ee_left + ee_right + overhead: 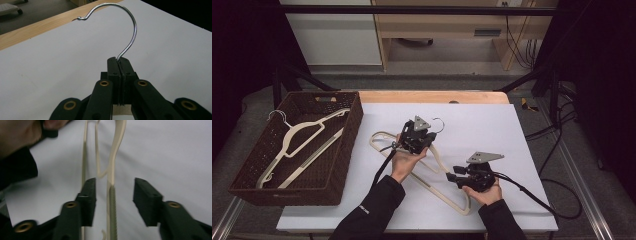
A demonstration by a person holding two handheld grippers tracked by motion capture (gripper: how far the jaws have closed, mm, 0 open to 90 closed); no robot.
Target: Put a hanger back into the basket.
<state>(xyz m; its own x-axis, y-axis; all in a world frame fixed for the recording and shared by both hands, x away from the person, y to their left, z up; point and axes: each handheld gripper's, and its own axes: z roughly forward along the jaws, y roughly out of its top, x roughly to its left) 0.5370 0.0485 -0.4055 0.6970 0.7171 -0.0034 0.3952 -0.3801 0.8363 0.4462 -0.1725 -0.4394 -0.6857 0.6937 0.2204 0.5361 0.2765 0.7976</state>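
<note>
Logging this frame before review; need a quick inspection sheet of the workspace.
Surface: white sheet over a wooden table.
Job's things: cream plastic hanger with metal hook flat on the sheet; second cream hanger inside the brown woven basket.
Clutter: nothing seen.
Grippers: left gripper shut on the hook's base; right gripper open, jaws astride the hanger's ridged bar.
Cables: black lead trailing right.
Surroundings: pale cabinet, floor cables.

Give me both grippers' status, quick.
Left gripper: jaws shut on the hanger's metal hook.
Right gripper: jaws open, straddling the cream hanger arm, not clamped.
</note>
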